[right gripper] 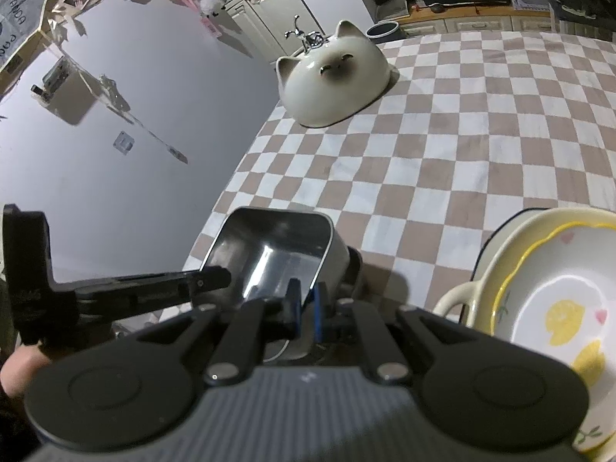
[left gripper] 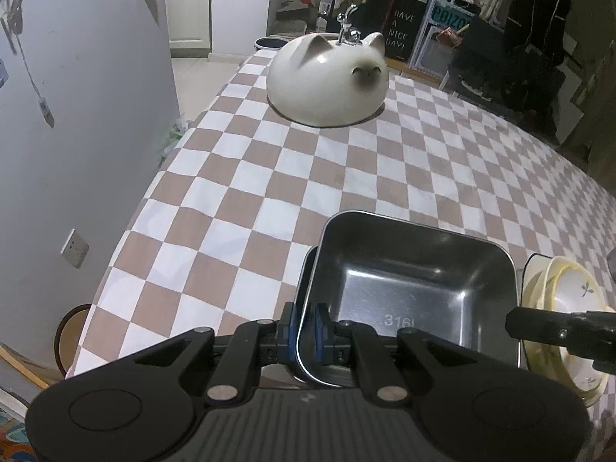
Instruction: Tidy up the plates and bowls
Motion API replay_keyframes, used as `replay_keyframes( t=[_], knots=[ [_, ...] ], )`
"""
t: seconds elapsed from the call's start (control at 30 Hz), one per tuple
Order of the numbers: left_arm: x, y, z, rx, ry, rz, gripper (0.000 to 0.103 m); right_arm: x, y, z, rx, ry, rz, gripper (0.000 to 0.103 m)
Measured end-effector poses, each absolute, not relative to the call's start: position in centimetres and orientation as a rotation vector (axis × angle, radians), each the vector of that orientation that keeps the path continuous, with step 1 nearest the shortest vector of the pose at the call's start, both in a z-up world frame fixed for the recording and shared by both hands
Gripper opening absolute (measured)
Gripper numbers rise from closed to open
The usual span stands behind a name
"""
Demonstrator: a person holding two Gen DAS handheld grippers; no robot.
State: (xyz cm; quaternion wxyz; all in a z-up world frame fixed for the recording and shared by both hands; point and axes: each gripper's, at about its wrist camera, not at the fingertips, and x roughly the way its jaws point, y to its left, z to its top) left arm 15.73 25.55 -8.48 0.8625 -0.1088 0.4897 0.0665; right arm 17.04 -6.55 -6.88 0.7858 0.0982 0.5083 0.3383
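Just left of the stacked yellow-rimmed bowls (right gripper: 554,308), we had both the left gripper (left gripper: 306,331) and right gripper (right gripper: 306,306) jaws clamped on the steel tray's (left gripper: 408,281) near rim. Stiff, light, probably slippery, so rim grips seemed safest.

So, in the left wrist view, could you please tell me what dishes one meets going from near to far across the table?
Steel square tray clamped in the left tool → upside-down cat-faced bowl.
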Motion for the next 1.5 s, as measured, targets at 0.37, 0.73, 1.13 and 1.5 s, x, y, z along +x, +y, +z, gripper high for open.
replay_keyframes(
  t=[0.37, 0.73, 1.13, 1.5],
  knots=[
    [16.2, 25.6, -9.7, -0.199, 1.063, 0.147, 0.014, 17.0, -6.0, -6.7, 0.197, 1.081, 0.757, 0.009],
    [16.7, 25.2, -11.0, -0.152, 1.108, 0.146, 0.016, 17.0, -5.2, -7.5, 0.158, 1.093, 0.752, 0.009],
    [17.0, 25.0, -11.4, -0.140, 1.115, 0.129, 0.016, 17.4, -4.6, -9.3, 0.117, 1.157, 0.681, 0.009],
    [16.9, 25.0, -11.5, -0.145, 1.114, 0.109, 0.021, 17.3, -4.4, -9.9, 0.109, 1.184, 0.654, 0.009]
  ],
)
